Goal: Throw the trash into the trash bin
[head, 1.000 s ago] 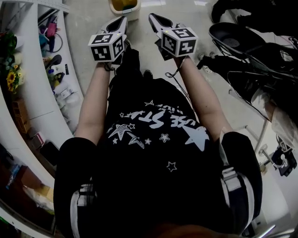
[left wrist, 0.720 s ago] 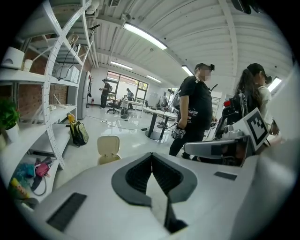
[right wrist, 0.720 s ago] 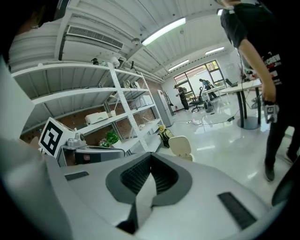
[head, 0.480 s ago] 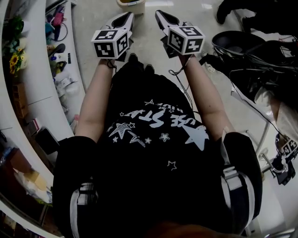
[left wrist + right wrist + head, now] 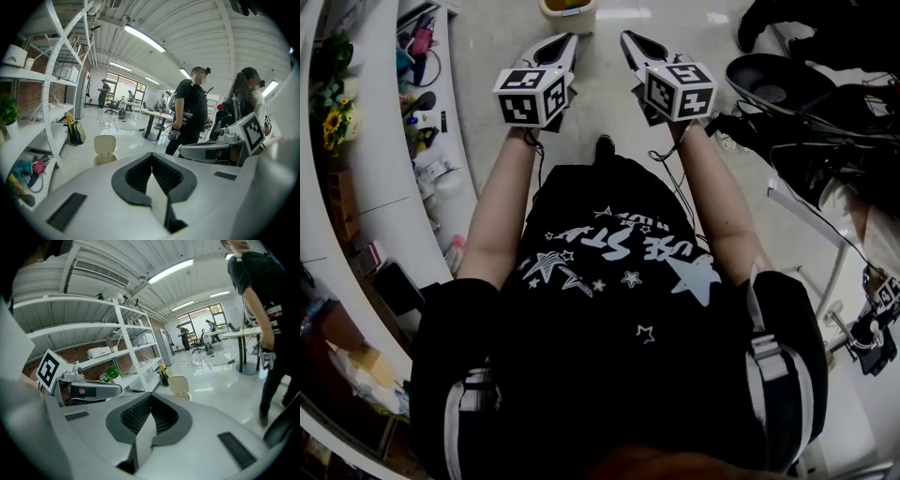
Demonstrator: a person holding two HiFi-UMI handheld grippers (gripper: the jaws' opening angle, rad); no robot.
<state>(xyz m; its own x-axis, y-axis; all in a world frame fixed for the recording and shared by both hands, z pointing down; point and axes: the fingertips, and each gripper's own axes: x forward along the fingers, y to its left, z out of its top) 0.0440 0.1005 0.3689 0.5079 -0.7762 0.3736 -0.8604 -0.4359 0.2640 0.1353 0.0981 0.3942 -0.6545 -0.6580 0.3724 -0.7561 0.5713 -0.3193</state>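
Shelving of white metal (image 5: 375, 178) runs left of the cream plastic flip-lid trash bin (image 5: 105, 145), which stands open on the glossy pale floor (image 5: 492, 47) ahead of us. Short of that bin we hold our left gripper (image 5: 568, 42) and right gripper (image 5: 630, 41) side by side, each with its fingers pressed together and nothing between them.

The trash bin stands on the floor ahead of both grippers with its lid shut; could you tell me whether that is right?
Not quite. The trash bin does stand on the floor ahead of the left gripper and the right gripper, but its lid is up, not shut. The left gripper view shows the lid standing upright above the open bin.
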